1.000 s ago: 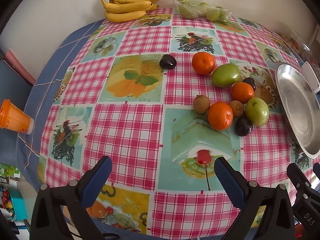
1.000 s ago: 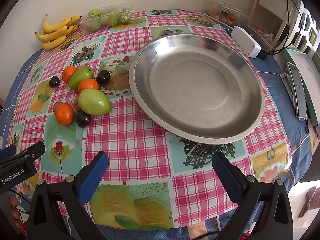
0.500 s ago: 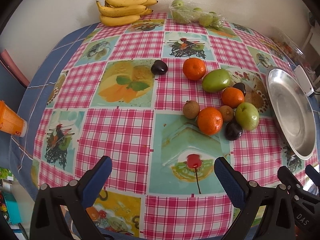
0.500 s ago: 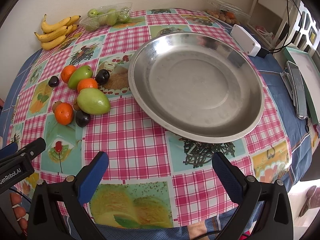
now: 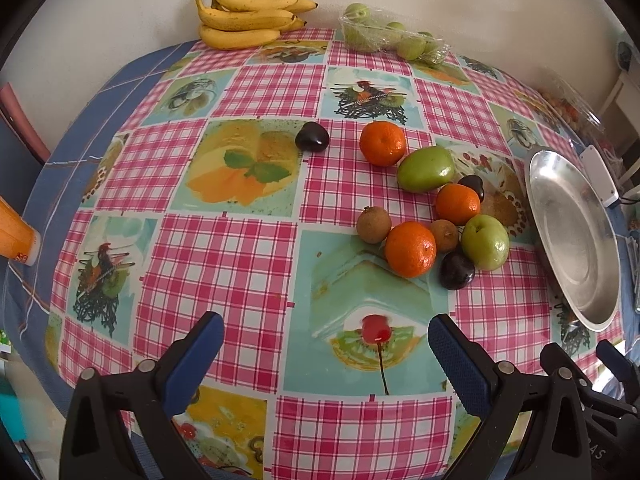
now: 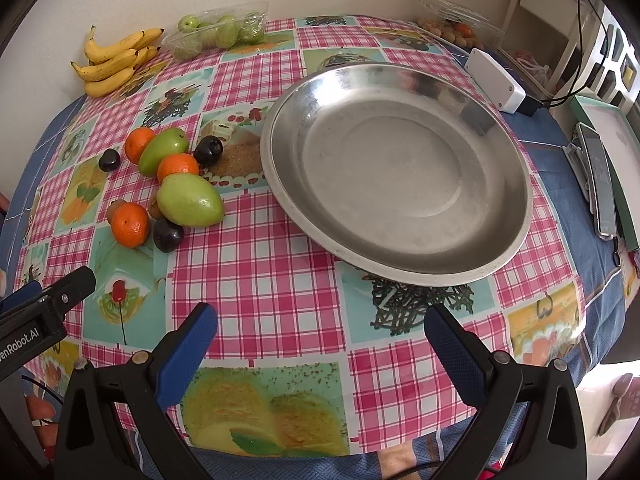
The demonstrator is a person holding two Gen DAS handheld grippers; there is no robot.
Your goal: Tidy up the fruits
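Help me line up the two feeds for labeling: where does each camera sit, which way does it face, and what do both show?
Left wrist: on the left gripper, low at the table's near edge, facing the loose fruit cluster; its open fingers show, with the right gripper at the lower right corner.
Right wrist: on the right gripper, facing the empty steel plate; its open fingers show.
Shared: fruit cluster, plate, bananas.

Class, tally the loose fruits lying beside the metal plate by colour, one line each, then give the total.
Round orange citrus fruits: 3
Large smooth green fruits: 2
Dark purple plum-like fruits: 3
Small brown round fruits: 2
Total: 10
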